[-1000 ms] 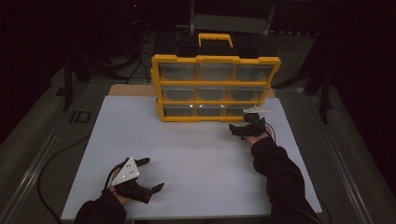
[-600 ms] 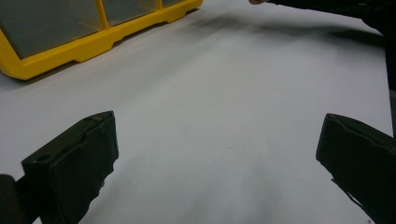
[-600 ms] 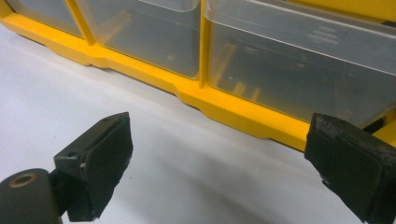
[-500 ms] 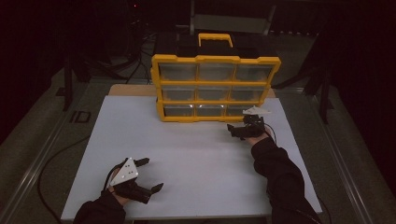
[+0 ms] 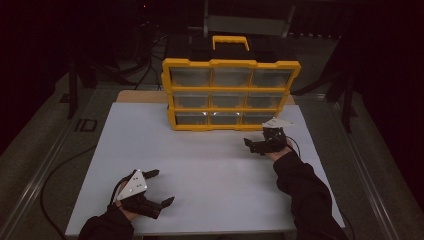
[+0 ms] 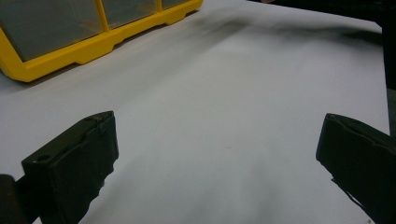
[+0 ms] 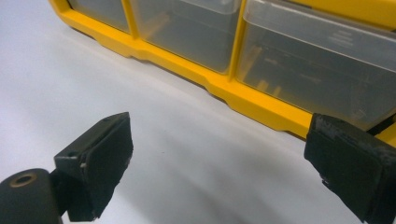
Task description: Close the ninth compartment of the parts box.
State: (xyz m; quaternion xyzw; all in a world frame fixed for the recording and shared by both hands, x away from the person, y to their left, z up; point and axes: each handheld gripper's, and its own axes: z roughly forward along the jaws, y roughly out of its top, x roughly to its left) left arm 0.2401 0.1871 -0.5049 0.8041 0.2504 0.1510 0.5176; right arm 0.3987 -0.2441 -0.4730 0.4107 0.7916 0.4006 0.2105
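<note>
A yellow drawer cabinet (image 5: 231,90) with clear plastic drawers stands upright at the back of the white table (image 5: 210,165). My right gripper (image 5: 251,146) hovers open just in front of the cabinet's bottom right drawer. In the right gripper view its jaws stand wide apart (image 7: 219,163), with nothing between them and the bottom row of drawers (image 7: 322,60) close ahead. My left gripper (image 5: 161,187) rests open near the table's front left edge, far from the cabinet. The left gripper view has its jaws spread over bare table (image 6: 217,154), with the cabinet's base (image 6: 93,46) at the upper left.
The cabinet has a yellow carry handle (image 5: 231,40) on top. Dark stands and cables surround the table beyond its edges. A cable (image 5: 60,175) trails off the left side. The person's right sleeve (image 5: 305,195) lies across the table's front right.
</note>
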